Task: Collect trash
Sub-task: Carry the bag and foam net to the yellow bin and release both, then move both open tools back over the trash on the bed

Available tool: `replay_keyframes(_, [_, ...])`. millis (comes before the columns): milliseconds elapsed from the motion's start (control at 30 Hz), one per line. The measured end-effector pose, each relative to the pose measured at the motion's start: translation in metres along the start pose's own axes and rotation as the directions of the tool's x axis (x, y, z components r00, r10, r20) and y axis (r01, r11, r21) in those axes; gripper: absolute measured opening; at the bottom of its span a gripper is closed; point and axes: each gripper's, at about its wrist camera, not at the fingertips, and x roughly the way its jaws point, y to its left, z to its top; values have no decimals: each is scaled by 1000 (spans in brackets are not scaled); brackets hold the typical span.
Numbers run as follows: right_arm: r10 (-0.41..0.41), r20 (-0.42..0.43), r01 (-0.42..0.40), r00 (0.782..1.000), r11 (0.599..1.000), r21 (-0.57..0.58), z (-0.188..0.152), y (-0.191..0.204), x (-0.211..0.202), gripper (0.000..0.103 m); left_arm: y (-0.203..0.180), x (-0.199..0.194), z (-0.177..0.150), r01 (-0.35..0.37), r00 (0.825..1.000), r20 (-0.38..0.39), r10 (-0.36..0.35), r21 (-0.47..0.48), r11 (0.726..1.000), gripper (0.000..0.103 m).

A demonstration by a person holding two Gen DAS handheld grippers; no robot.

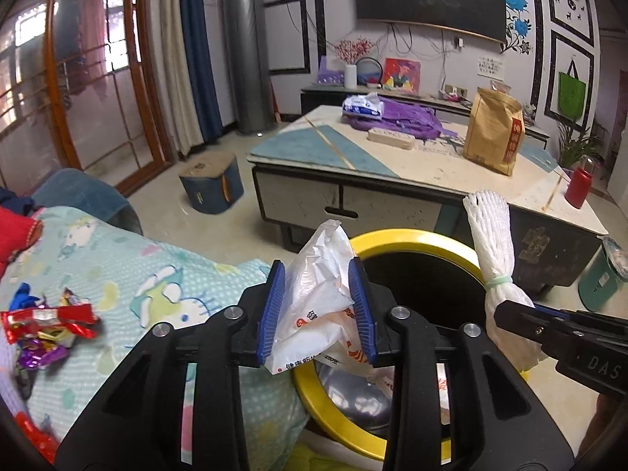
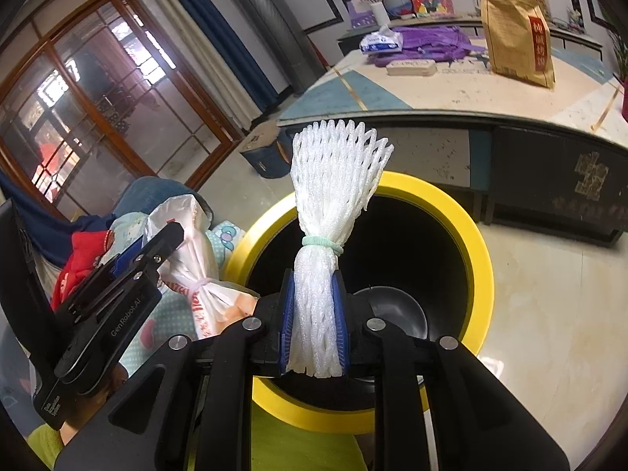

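Note:
My left gripper [image 1: 317, 310] is shut on a crumpled white plastic bag [image 1: 320, 294] with red print, held at the left rim of a yellow-rimmed black bin [image 1: 416, 238]. My right gripper [image 2: 315, 324] is shut on a white foam net bundle [image 2: 331, 196] tied with a green band, held upright above the bin's mouth [image 2: 482, 259]. The net [image 1: 492, 243] and right gripper [image 1: 522, 316] also show in the left wrist view; the bag [image 2: 188, 251] and left gripper [image 2: 157, 251] show in the right wrist view. Candy wrappers [image 1: 47, 325] lie on the bedding at left.
A patterned light-blue blanket [image 1: 129, 274] lies left of the bin. A low table [image 1: 392, 157] stands behind the bin with a brown paper bag [image 1: 492, 129], purple cloth [image 1: 400, 117] and red bottle [image 1: 577, 186]. A blue stool [image 1: 212, 184] and green bin [image 1: 600, 274] stand on the floor.

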Motion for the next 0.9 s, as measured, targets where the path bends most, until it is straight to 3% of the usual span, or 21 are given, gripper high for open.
replay_keyframes(133, [-9, -10, 9, 1000, 1000, 10, -1, -1, 3, 22, 1, 3, -4, 17, 1000, -16, -17, -12, 1000, 41])
replay_keyframes(267, [-27, -13, 27, 1000, 999, 19, -1, -4, 5, 38, 6, 0, -5, 27, 999, -19, -28, -39, 999, 61])
replay_keyframes(400, [-35, -12, 35, 999, 999, 16, -1, -4, 6, 39, 15, -7, -5, 33, 999, -9, -34, -69, 997, 81])
replay_keyframes(533, [-28, 8, 29, 1000, 999, -15, -2, 5, 2, 41, 28, -23, -5, 36, 999, 15, -35, -113, 993, 91])
replay_keyframes(900, [97, 108, -73, 989, 975, -208, -5, 56, -22, 50, 83, -82, -8, -40, 992, 104, 68, -246, 968, 92])
